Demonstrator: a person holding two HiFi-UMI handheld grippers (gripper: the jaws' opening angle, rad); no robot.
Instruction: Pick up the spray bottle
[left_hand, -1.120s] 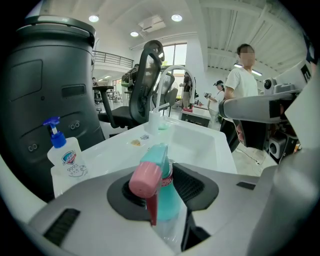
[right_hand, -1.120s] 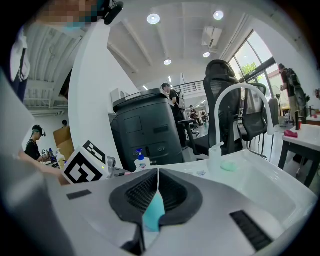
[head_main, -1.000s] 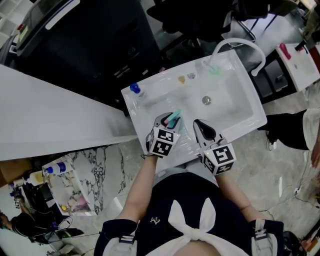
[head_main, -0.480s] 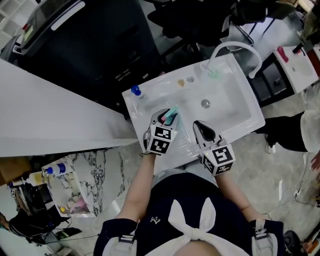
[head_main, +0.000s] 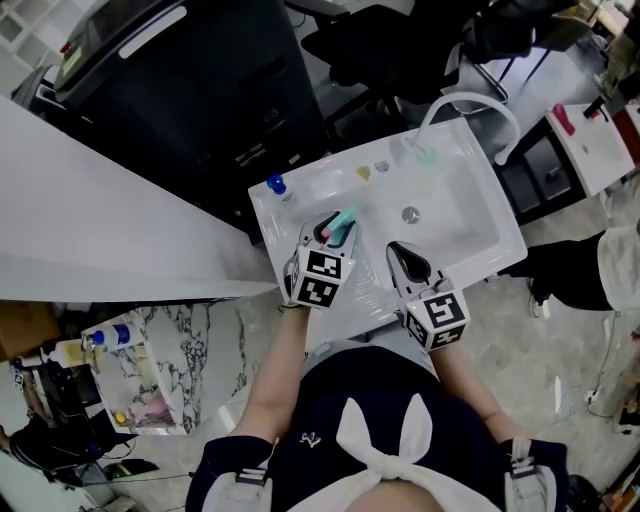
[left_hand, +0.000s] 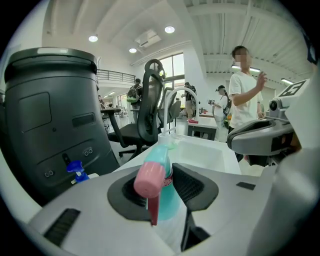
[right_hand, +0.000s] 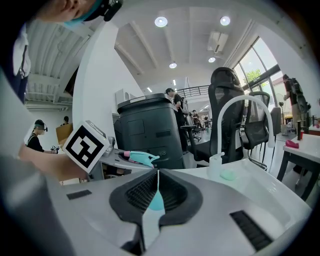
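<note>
Spray bottle (left_hand: 167, 197), teal, pink nozzle: clamped in left gripper (head_main: 330, 232) over white sink (head_main: 470, 215), near-left part. Right gripper (head_main: 398, 252) at its 4 o'clock, jaws closed together. Faucet (head_main: 470, 100) at 1 o'clock

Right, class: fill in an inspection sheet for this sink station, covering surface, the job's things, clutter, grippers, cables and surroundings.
Surface: white sink with curved tap, set in a white counter; basin bare except for the drain.
Job's things: teal spray bottle with pink head, clamped over the sink's front part.
Clutter: blue-capped bottle at the sink's corner; green lump by the tap; two small bits on the back ledge.
Grippers: left gripper shut on the spray bottle; right gripper jaws together, gripping nothing.
Cables: nothing seen.
Surroundings: black bin, office chair, person standing beyond.
</note>
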